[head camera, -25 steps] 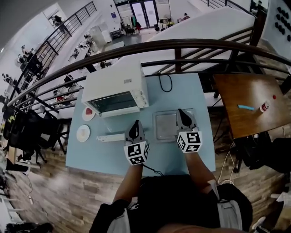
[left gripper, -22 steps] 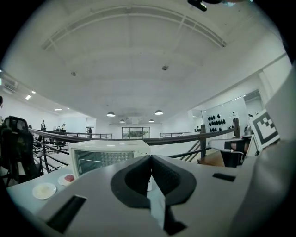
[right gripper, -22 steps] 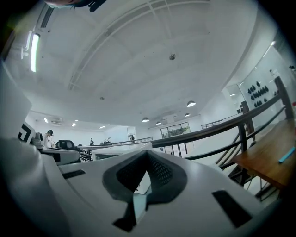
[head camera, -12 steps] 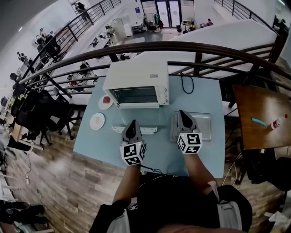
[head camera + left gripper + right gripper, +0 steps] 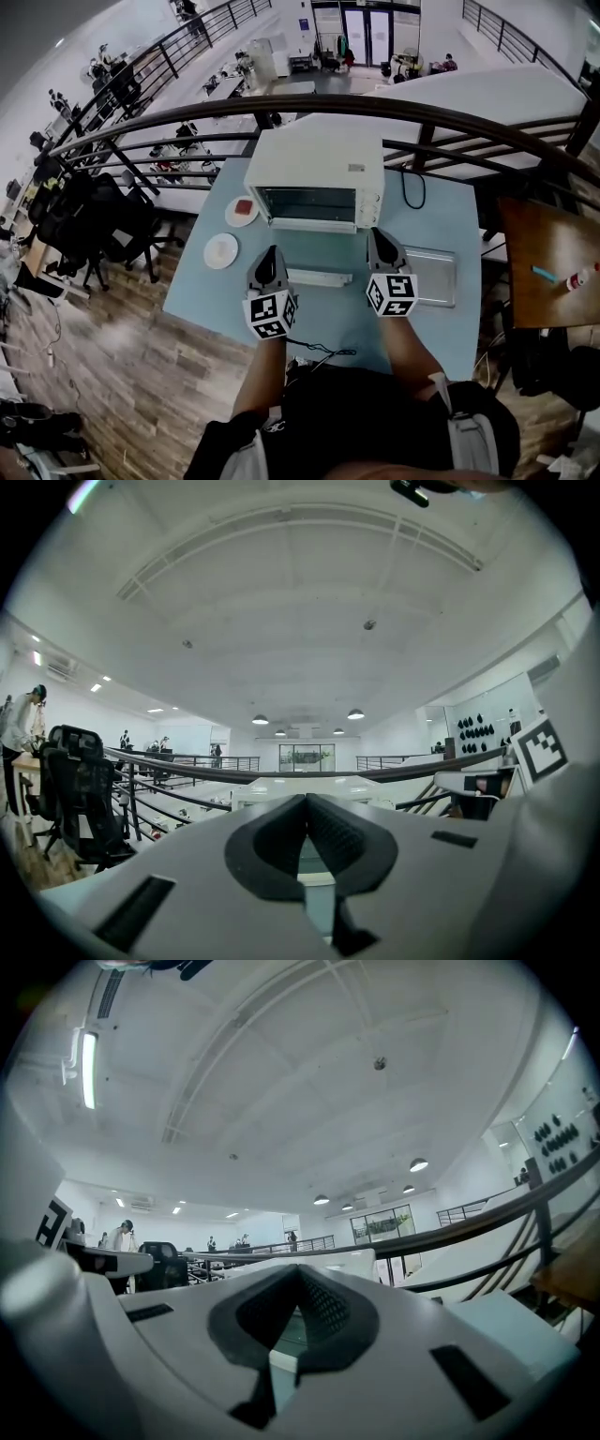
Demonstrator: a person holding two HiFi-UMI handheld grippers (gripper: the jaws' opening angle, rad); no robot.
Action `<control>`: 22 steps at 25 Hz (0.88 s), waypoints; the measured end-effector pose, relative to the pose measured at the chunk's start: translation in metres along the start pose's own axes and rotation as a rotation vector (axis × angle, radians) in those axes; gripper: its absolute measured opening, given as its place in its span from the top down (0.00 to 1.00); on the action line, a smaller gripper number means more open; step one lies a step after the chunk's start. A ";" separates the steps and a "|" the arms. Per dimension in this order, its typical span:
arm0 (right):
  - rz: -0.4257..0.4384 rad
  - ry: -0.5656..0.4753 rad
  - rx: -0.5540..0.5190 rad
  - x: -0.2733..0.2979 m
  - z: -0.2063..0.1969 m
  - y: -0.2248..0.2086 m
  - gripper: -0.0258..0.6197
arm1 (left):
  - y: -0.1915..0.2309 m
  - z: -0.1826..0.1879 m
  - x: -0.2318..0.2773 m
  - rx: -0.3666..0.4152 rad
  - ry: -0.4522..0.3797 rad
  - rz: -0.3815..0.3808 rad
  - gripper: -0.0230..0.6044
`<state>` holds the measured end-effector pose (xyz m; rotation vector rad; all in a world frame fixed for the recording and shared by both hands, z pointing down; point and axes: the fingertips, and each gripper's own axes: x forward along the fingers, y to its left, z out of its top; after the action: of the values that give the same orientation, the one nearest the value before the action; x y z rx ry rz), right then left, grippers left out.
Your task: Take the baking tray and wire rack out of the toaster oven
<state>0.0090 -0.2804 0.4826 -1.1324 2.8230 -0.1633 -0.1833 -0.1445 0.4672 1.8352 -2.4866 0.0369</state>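
Blue table (image 5: pixel 330 323) ends at the railing (image 5: pixel 441 105) behind; the front edge is by the person. Bare table lies between the toaster oven (image 5: pixel 319 164) and both tongs. The left gripper (image 5: pixel 270 252) and right gripper (image 5: pixel 374 233) are both closed and empty, above the table. The baking tray (image 5: pixel 436 277) lies flat right of the oven. Can't make out the oven's dark inside or the wire rack. On the left, one plate (image 5: pixel 242 211) holds something red and the other plate (image 5: pixel 221 250) looks bare.
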 end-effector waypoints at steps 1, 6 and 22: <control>0.001 0.002 0.002 0.007 0.000 0.006 0.96 | 0.007 0.001 0.002 0.001 0.001 -0.001 0.94; -0.005 0.007 -0.005 0.036 0.000 0.032 0.96 | 0.041 0.002 0.017 -0.008 0.002 -0.017 0.94; -0.160 0.066 -0.002 0.085 -0.038 0.044 0.96 | 0.084 -0.032 0.090 -0.035 0.078 -0.166 0.94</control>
<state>-0.0871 -0.3049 0.5099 -1.3788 2.7872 -0.2138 -0.2892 -0.2043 0.5055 1.9782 -2.2620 0.0561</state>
